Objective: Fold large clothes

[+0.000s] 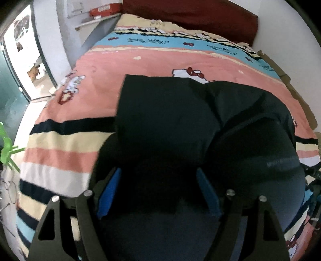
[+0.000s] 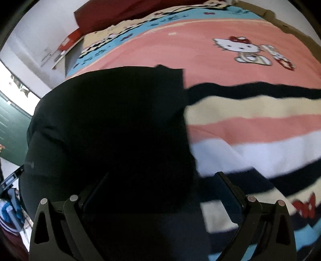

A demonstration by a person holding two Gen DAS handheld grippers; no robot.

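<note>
A large black garment lies partly folded on a bed with a striped Hello Kitty cover. It also fills the left half of the right wrist view. My left gripper is open, its blue fingers spread wide over the near part of the garment. My right gripper is open too, its dark fingers apart over the garment's right edge, where black cloth meets the cover. The cloth nearest both grippers is in deep shadow.
A dark red headboard stands at the far end of the bed. A doorway and a wall shelf with a red box are at the left. A green hanger is at the bed's left edge.
</note>
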